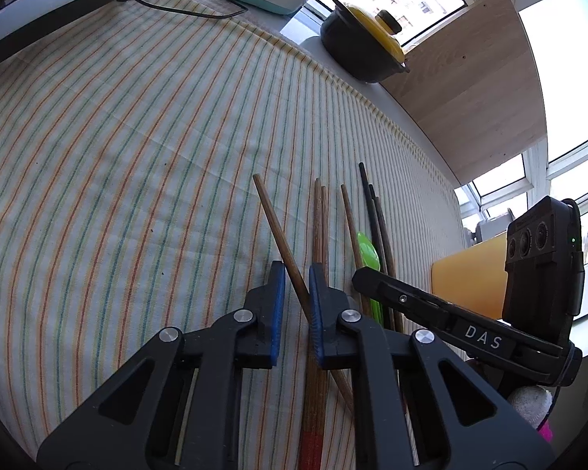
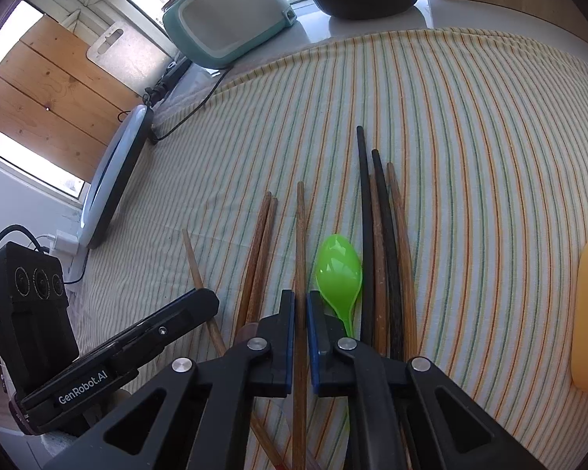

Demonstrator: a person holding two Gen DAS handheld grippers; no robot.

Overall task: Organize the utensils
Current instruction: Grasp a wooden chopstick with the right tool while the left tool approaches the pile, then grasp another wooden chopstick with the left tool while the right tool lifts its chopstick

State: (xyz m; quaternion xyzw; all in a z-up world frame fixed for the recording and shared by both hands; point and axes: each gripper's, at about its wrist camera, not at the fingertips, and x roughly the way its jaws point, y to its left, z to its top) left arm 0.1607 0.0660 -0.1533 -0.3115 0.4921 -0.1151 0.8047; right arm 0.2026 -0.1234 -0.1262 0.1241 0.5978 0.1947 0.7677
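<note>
the left claw [image 1: 296,305] has its blue pads drawn in around a single slanted brown chopstick [image 1: 280,235], which crosses the gap on a diagonal and touches the right-hand pad; whether it is fully pinched i cannot tell, though the gap is narrow. the right claw [image 2: 300,337] is nearly closed on another brown chopstick [image 2: 300,243], which runs straight through the slot between its pads.

taking the green spoon [image 2: 339,270] as landmark: the right claw's chopstick lies just beside the spoon on its left, long axis parallel to the spoon's handle and pointing away from the claw. further left of the spoon lies a pair of brown chopsticks [image 2: 260,243], and beyond them the slanted one, which alone is skewed against the row. right of the spoon, dark and brown chopsticks [image 2: 384,243] lie touching in a bundle, all on the striped cloth [image 2: 490,156] over the surface.

the coming move, i judge, turns on that skew: the slanted stick must swing parallel to the spoon's axis.
</note>
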